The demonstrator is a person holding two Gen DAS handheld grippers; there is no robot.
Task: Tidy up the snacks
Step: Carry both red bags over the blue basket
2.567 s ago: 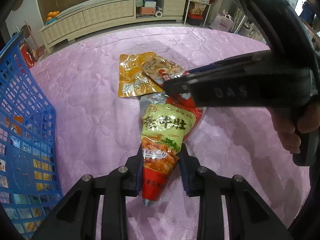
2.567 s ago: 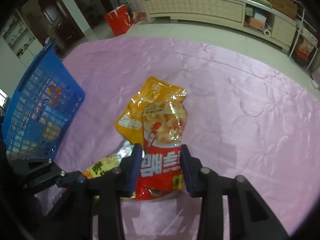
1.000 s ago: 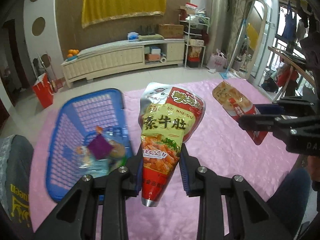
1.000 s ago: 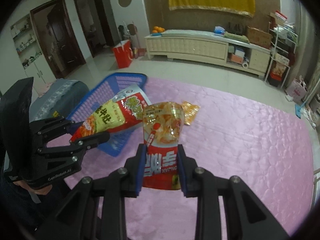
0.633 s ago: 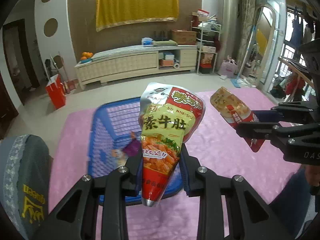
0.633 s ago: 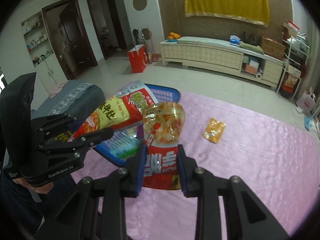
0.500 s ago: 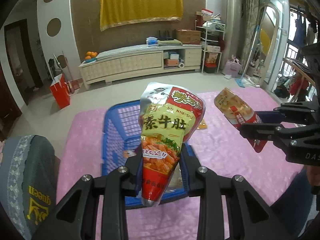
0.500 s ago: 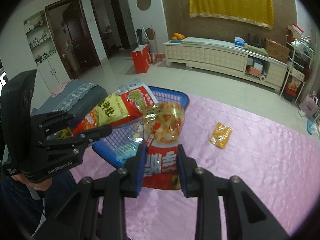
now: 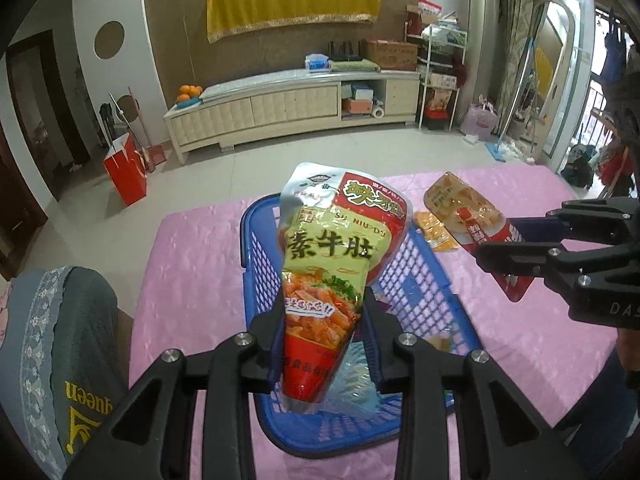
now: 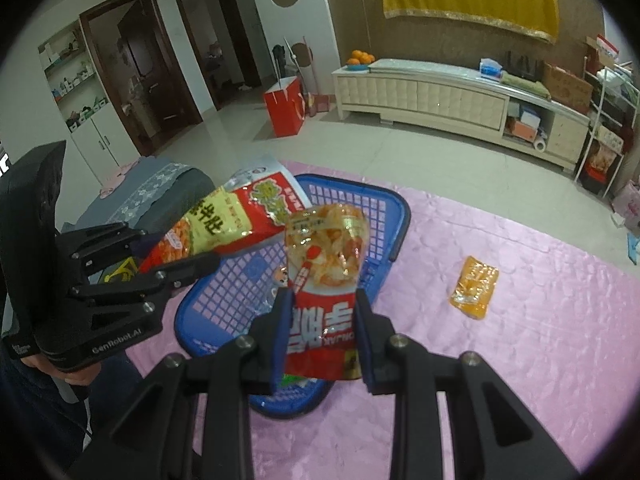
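Note:
My left gripper (image 9: pixel 324 312) is shut on the narrow bottom of a yellow and red snack bag (image 9: pixel 332 248), held up over the blue plastic basket (image 9: pixel 420 264). My right gripper (image 10: pixel 322 312) is shut on the red end of a clear and red snack pouch (image 10: pixel 326 248), above the basket's (image 10: pixel 384 216) near side. In the right wrist view the left gripper (image 10: pixel 180 246) and its bag (image 10: pixel 224 220) hang over the basket's left rim. Several packets lie inside the basket, mostly hidden by the bags. An orange packet (image 10: pixel 474 286) lies flat on the pink cover.
A pink quilted cover (image 10: pixel 520 340) spreads under the basket. A grey cushion with yellow lettering (image 9: pixel 60 340) lies at its left edge. A person's hand (image 10: pixel 76 376) holds the left gripper. On the tiled floor behind stand a red bag (image 10: pixel 286 108) and a long cream cabinet (image 10: pixel 440 96).
Both grippers have lifted their bags off the pink cover and carried them leftwards over the blue basket. The orange packet stays behind on the cover.

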